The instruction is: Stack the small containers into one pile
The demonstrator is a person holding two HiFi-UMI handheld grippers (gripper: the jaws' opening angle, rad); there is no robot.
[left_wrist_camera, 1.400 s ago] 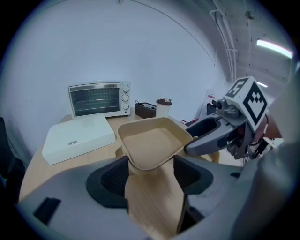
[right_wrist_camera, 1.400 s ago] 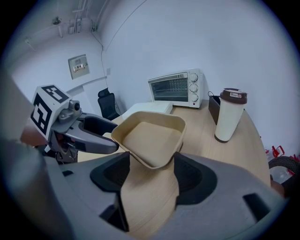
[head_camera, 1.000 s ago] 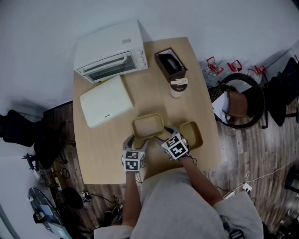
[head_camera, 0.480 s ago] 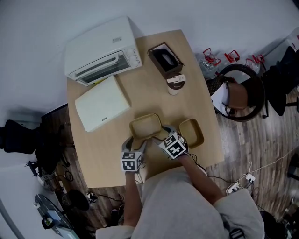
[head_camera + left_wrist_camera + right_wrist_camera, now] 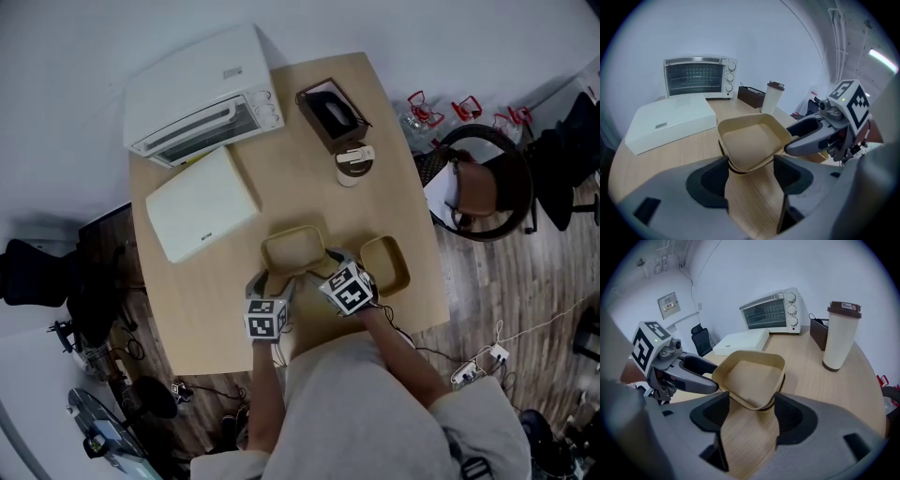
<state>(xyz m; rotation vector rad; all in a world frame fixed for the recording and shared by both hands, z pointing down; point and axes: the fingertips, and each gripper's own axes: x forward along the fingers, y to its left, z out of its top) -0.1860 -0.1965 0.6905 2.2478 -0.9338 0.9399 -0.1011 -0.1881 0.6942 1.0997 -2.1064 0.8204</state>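
Near the front edge of the table (image 5: 211,314), the left gripper (image 5: 750,171) and right gripper (image 5: 749,416) each pinch a corner of a tan container (image 5: 752,143), now lowered onto what looks like a second container (image 5: 782,379), stacking them; a third container (image 5: 384,265) sits apart.

Left claw (image 5: 751,168) and right claw (image 5: 750,409), side by side, tilted downward, both clamp the container (image 5: 752,140)
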